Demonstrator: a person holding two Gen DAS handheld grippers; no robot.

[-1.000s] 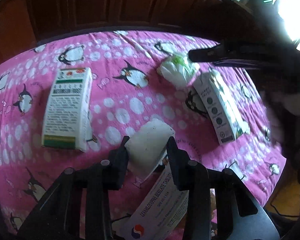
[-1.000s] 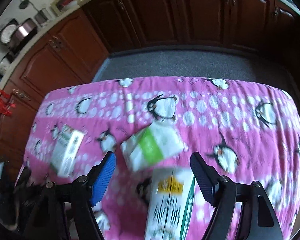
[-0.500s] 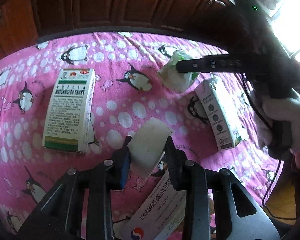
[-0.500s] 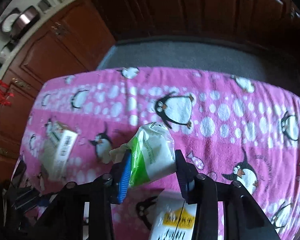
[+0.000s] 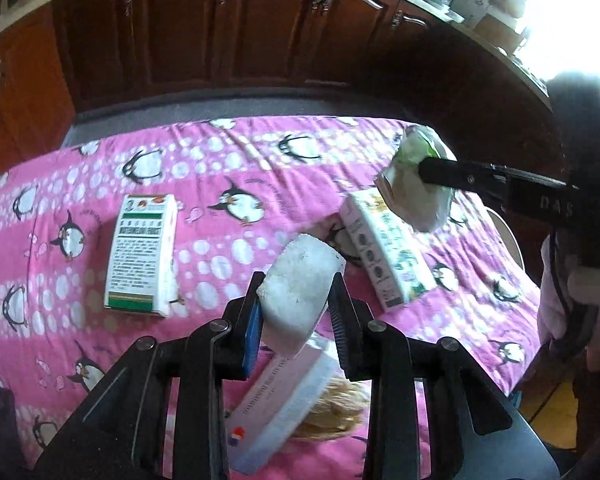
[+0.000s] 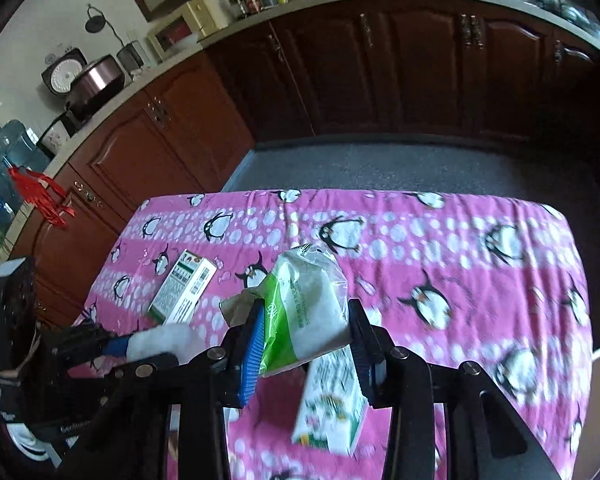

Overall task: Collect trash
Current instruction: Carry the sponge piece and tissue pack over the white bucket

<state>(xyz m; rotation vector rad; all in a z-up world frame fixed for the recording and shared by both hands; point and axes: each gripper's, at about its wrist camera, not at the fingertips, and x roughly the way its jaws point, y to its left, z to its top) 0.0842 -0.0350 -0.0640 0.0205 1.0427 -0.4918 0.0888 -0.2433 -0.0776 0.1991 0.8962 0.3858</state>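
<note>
My left gripper (image 5: 296,282) is shut on a white foam-like pad (image 5: 300,276), which hangs above the pink penguin cloth (image 5: 240,152). My right gripper (image 6: 307,309) is shut on a green-and-white plastic bag (image 6: 312,300), also lifted clear of the cloth. In the left wrist view the same bag (image 5: 408,196) hangs at the right. In the right wrist view the white pad (image 6: 160,342) shows at the lower left. A person's white-gloved hand (image 5: 592,284) holds the right gripper's handle.
A green-and-white box (image 5: 142,256) lies flat on the left of the cloth. A white printed carton (image 5: 384,248) lies on the right, under the bag. A pink-and-white medicine box (image 5: 284,396) and something tan (image 5: 336,408) lie near the front edge. Dark wooden cabinets (image 6: 420,68) stand beyond.
The right gripper's jaws closed on the green-and-white bag and lifted it off the cloth. The left gripper rose with the white pad. Both cameras now look from higher up.
</note>
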